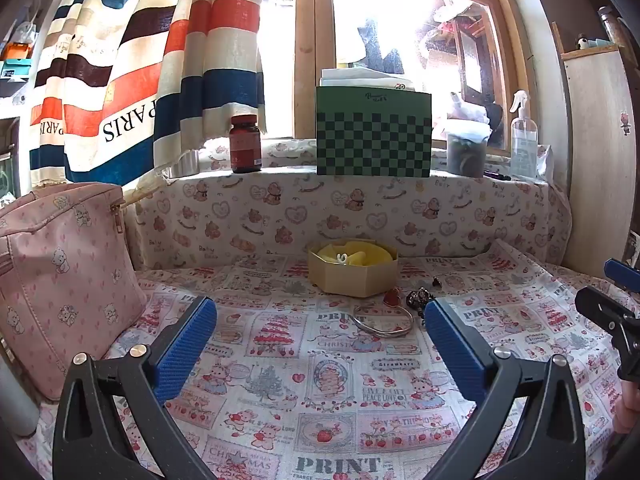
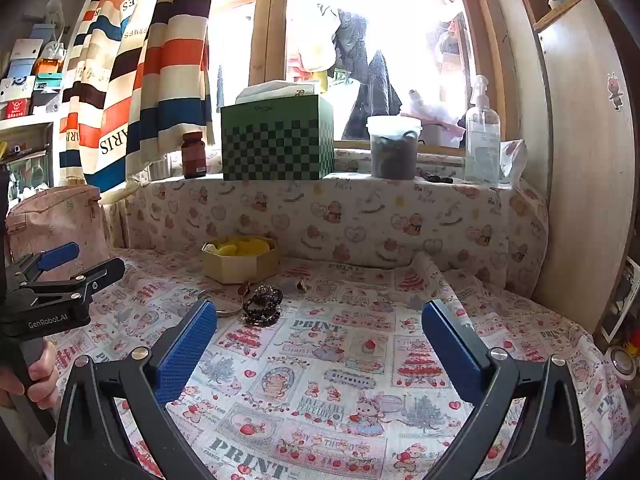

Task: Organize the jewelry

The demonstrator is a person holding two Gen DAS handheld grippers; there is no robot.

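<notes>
In front of the octagonal box (image 1: pixel 352 270) on the cloth-covered desk (image 1: pixel 304 380) hover the left gripper (image 1: pixel 320 320) and right gripper (image 2: pixel 319 322), both spread and empty; beside the box lie a silver bangle (image 1: pixel 383 322), dark beaded bracelet (image 2: pixel 263 304) and red pendant (image 1: pixel 393 297).

Octagonal box (image 1: pixel 353 270) is sitting on the tablecloth (image 1: pixel 320 380); bangle (image 1: pixel 383 322) and beaded bracelet (image 2: pixel 262 305) are lying before it, pouch (image 1: pixel 60 276) far left.
</notes>
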